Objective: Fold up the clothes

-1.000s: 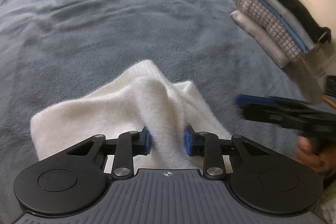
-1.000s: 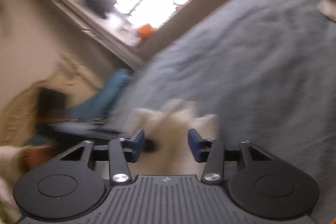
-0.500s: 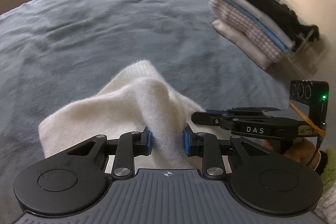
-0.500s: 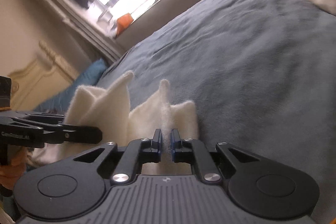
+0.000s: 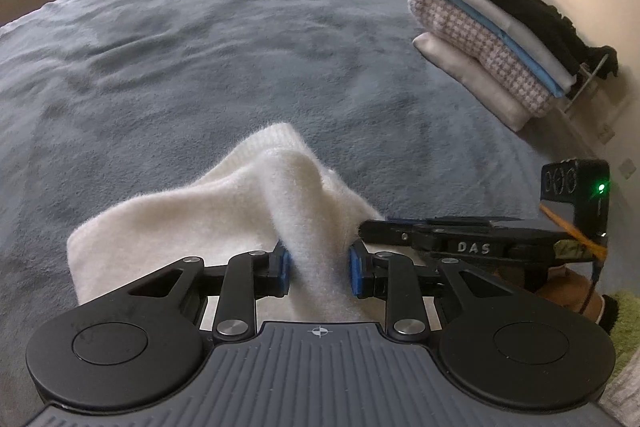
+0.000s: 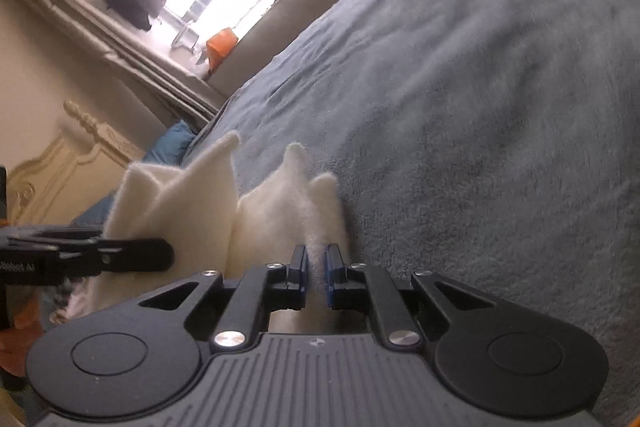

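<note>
A white fuzzy garment (image 5: pixel 224 219) lies bunched on the grey-blue bed cover (image 5: pixel 200 47). The left tool (image 5: pixel 319 267) pinches a thick raised fold of it between its blue pads. Just to its right, the right tool (image 6: pixel 316 275) is pressed tight on a thin ridge of the same cloth. Folded clothes (image 5: pixel 492 27) are stacked far right.

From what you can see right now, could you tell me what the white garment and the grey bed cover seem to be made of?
The white garment looks like a soft, fuzzy knit, perhaps wool or fleece: loose fibres stand out along its edges and a ribbed hem shows at its far end. The grey bed cover looks like plush, matte fleece or short-pile velour, with a mottled nap and soft ripples. The exact fibres cannot be told.
</note>
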`<state>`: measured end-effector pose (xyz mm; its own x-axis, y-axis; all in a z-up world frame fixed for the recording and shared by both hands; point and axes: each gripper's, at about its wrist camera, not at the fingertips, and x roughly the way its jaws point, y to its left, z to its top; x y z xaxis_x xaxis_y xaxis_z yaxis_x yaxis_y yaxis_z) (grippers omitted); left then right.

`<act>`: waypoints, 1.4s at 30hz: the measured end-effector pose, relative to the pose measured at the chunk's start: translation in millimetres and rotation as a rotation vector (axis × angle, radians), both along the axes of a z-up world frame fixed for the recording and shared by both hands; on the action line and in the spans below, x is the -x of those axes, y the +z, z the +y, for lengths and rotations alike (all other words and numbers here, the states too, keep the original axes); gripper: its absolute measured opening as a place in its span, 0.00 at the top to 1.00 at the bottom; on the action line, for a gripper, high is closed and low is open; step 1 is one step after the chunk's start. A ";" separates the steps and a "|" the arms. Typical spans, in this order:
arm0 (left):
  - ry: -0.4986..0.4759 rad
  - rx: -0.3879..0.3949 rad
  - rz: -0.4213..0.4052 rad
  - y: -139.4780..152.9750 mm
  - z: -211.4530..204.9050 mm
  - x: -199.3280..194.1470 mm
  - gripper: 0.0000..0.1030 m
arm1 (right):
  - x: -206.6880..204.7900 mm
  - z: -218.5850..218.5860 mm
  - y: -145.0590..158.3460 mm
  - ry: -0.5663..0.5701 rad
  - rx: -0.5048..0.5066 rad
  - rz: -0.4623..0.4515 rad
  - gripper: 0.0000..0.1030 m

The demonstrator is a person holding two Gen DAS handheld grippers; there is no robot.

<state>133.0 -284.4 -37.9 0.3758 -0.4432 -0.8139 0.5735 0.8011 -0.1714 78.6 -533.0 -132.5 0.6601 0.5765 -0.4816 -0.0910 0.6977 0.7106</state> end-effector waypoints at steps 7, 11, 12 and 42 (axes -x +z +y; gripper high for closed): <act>-0.002 0.006 -0.009 2.2 2.6 0.2 0.75 | -19.3 10.8 20.2 0.072 0.059 -0.036 0.83; 0.006 0.014 -0.018 3.7 5.7 0.3 0.75 | -32.9 18.7 17.8 0.065 0.092 -0.054 0.90; 0.008 0.015 -0.022 3.6 6.4 -0.2 0.75 | -34.7 19.6 16.7 0.059 0.089 -0.057 0.90; 0.174 0.170 0.115 8.9 89.9 -38.7 0.48 | 49.0 -15.1 -5.6 0.094 -0.417 0.118 0.53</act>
